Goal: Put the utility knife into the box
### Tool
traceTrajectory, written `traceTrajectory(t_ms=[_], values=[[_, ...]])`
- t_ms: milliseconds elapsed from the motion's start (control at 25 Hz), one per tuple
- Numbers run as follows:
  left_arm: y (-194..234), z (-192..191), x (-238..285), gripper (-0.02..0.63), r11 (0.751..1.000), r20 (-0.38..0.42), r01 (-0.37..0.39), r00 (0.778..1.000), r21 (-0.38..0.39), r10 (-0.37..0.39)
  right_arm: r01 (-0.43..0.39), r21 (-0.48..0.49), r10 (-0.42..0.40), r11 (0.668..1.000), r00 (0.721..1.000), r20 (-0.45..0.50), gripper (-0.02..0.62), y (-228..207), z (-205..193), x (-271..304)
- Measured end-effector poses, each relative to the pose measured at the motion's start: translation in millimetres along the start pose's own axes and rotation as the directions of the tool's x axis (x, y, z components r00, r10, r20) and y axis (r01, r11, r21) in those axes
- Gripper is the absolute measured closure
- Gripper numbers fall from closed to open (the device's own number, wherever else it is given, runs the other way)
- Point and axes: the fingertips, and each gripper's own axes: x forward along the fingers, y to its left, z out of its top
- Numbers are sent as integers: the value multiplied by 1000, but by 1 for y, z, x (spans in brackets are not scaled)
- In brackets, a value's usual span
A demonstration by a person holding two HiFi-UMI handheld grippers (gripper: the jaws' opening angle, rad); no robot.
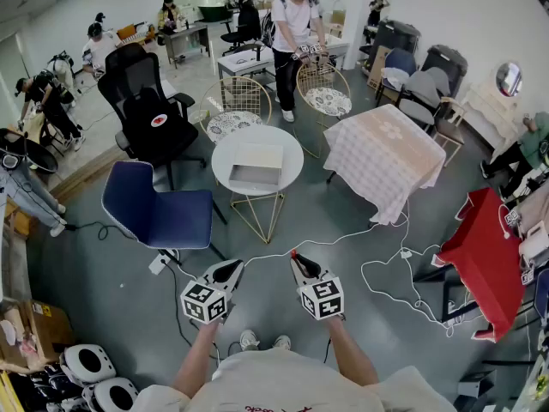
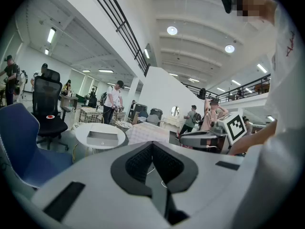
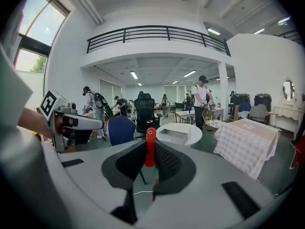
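Your right gripper [image 1: 296,260] is clamped on the red utility knife [image 3: 150,147], which runs out between the pads with its rounded end poking past them. Just beside it, your left gripper [image 1: 233,269] has its jaws pressed together with nothing between them. Both hang over the grey floor [image 1: 343,230]. Ahead, well apart from the knife, the open grey box [image 1: 254,177] sits on the round white table [image 1: 287,157], with a blue chair [image 1: 159,206] to its left.
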Motion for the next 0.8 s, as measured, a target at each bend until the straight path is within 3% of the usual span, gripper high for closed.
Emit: traceTrajectory(t_ms=[800], values=[[-11, -4, 23, 595, 1000, -18, -15, 1000, 5, 15, -42, 26, 42, 999, 999, 18, 532, -23, -2, -4]])
